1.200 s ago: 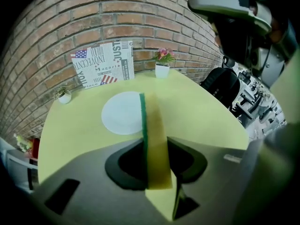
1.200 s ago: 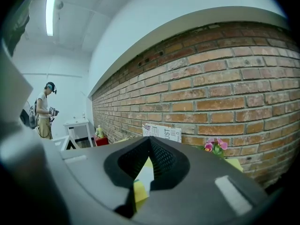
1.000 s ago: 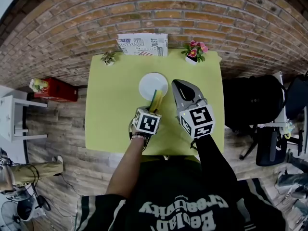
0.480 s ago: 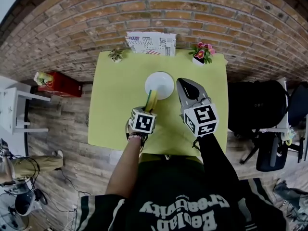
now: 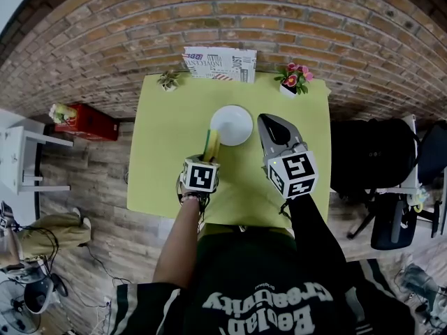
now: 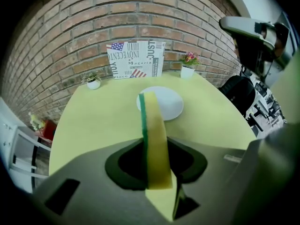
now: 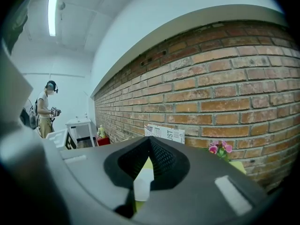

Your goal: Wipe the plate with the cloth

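A white plate [image 5: 232, 124] [image 6: 161, 102] sits on the far middle of the yellow-green table [image 5: 160, 152]. My left gripper [image 5: 208, 156] [image 6: 157, 172] is shut on a yellow sponge with a green face [image 5: 211, 145] [image 6: 154, 139], held on edge. The sponge's tip is by the plate's near-left rim, above the table. My right gripper [image 5: 265, 121] [image 7: 150, 140] hovers just right of the plate with its jaws together and nothing held. A strip of the plate [image 7: 142, 186] shows below its jaws.
A printed paper box [image 5: 218, 63] stands at the table's back edge between a small green plant [image 5: 167, 80] and a pot of pink flowers [image 5: 292, 77]. A red crate [image 5: 84, 124] and white stand [image 5: 17, 159] are on the left, a black chair [image 5: 370, 152] on the right.
My left gripper has drawn the sponge leftward and slightly back, from over the plate's near rim to beside it. The right gripper has held its place.
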Action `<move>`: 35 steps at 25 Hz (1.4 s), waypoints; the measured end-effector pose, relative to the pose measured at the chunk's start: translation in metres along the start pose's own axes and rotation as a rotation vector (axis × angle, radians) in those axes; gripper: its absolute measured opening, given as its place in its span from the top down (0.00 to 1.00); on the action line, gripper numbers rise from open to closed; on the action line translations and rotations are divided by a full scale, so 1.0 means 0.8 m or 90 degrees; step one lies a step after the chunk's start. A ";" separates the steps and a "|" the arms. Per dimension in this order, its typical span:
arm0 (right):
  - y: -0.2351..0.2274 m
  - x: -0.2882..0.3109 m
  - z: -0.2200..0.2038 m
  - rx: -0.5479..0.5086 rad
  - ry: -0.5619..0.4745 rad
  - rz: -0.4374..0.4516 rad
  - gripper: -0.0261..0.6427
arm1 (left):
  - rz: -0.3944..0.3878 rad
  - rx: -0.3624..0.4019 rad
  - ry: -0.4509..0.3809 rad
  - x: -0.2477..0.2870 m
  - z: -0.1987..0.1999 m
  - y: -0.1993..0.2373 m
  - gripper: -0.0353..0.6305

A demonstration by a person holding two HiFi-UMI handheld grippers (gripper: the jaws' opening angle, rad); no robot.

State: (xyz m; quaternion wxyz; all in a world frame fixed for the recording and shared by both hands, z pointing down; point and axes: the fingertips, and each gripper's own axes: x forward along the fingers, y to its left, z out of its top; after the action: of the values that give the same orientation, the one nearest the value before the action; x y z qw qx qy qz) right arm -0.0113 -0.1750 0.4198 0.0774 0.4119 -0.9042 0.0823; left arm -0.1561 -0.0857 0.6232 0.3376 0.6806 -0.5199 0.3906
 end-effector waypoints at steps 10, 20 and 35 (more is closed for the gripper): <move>-0.021 -0.004 -0.008 0.011 0.007 -0.024 0.94 | -0.023 0.014 -0.078 -0.008 0.063 -0.021 0.75; -0.040 -0.011 -0.026 0.017 0.030 -0.049 0.94 | -0.043 0.083 -0.129 0.025 0.130 -0.075 0.75; -0.061 -0.006 -0.047 0.024 0.053 -0.064 0.94 | -0.083 0.092 -0.065 0.076 0.125 -0.105 0.75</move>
State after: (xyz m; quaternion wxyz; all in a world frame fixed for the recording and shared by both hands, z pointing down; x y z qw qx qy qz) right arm 0.0317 -0.1953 0.4596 0.1113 0.4546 -0.8765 0.1126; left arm -0.0470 -0.1795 0.6255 0.2858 0.7544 -0.4613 0.3692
